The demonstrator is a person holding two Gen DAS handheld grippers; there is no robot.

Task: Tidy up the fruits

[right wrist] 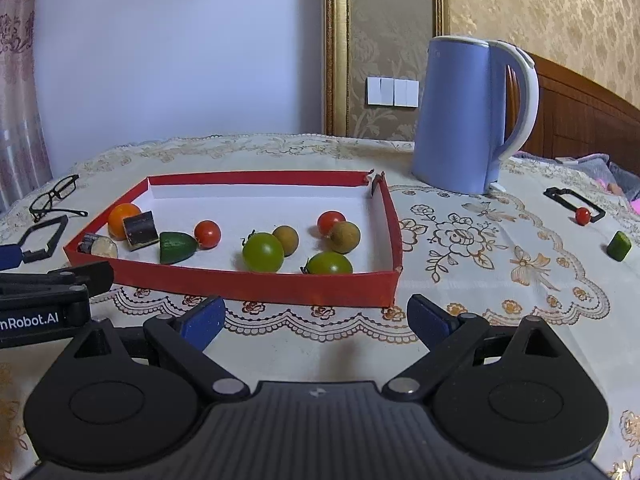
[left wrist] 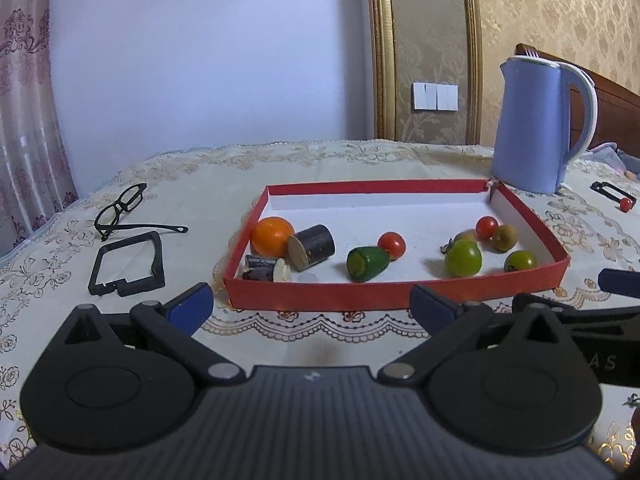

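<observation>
A shallow red box (left wrist: 394, 294) (right wrist: 256, 286) lies on the tablecloth and holds several fruits: an orange (left wrist: 272, 236) (right wrist: 122, 219), dark cut pieces (left wrist: 312, 247) (right wrist: 140, 230), a green wedge (left wrist: 367, 264) (right wrist: 176, 247), red tomatoes (left wrist: 392, 244) (right wrist: 207, 233), green tomatoes (left wrist: 463, 258) (right wrist: 263, 252) and brown round fruits (left wrist: 505, 237) (right wrist: 344, 237). Outside it, to the right, lie a red tomato (right wrist: 583, 216) (left wrist: 625, 204) and a green chunk (right wrist: 619, 245). My left gripper (left wrist: 312, 308) and right gripper (right wrist: 316, 318) hover open and empty before the box's near wall.
A blue kettle (left wrist: 532, 124) (right wrist: 464, 116) stands behind the box's right corner. Black glasses (left wrist: 120, 210) (right wrist: 54, 196) and a black frame (left wrist: 128, 266) (right wrist: 44, 238) lie on the left. Another black frame (right wrist: 568, 200) sits by the loose tomato. A wooden headboard rises far right.
</observation>
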